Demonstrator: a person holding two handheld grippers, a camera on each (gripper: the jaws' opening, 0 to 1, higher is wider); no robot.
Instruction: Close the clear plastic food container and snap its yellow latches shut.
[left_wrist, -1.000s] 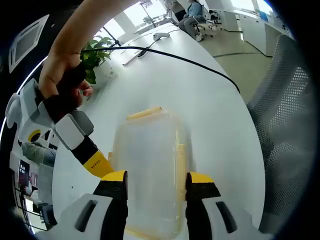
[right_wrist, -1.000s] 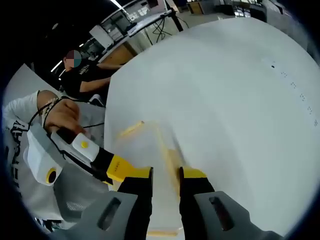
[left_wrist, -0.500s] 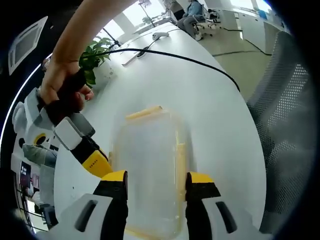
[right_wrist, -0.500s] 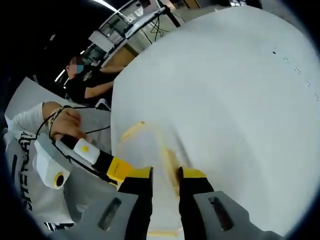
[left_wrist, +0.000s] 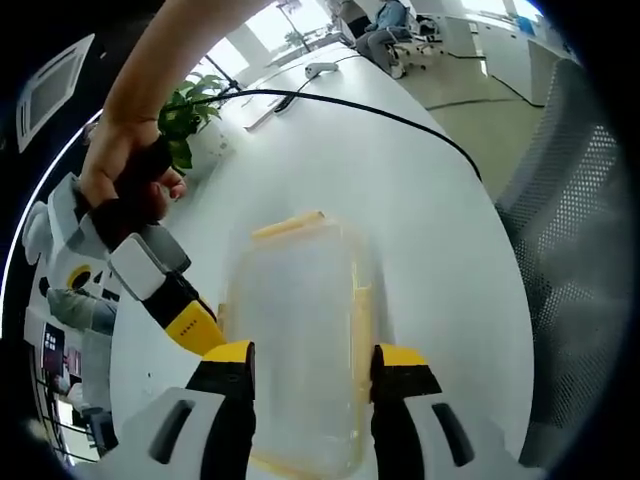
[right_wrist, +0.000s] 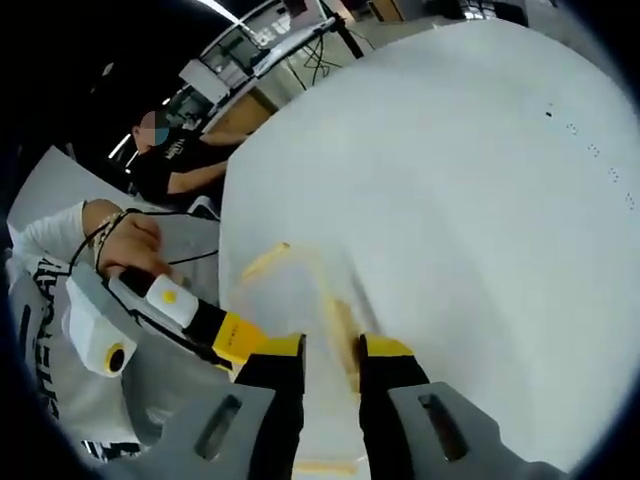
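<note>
The clear plastic container (left_wrist: 300, 340) lies lid-down-closed on the white table (left_wrist: 400, 170). Yellow latches show at its far end (left_wrist: 290, 225) and along its right side (left_wrist: 362, 320). My left gripper (left_wrist: 312, 358) straddles the container, one jaw against each long side. The right gripper (left_wrist: 195, 325), held by a hand, reaches in from the left with its yellow tip at the container's left edge. In the right gripper view the container (right_wrist: 285, 300) lies under my right gripper (right_wrist: 333, 352), whose jaws stand close together around a yellow side latch (right_wrist: 343, 325). The left gripper (right_wrist: 232, 338) touches the container's left edge.
A black cable (left_wrist: 380, 120) crosses the table beyond the container, near a potted plant (left_wrist: 185, 115). A mesh chair (left_wrist: 570, 230) stands off the table's right edge. A seated person (right_wrist: 170, 155) is beyond the table's far-left edge in the right gripper view.
</note>
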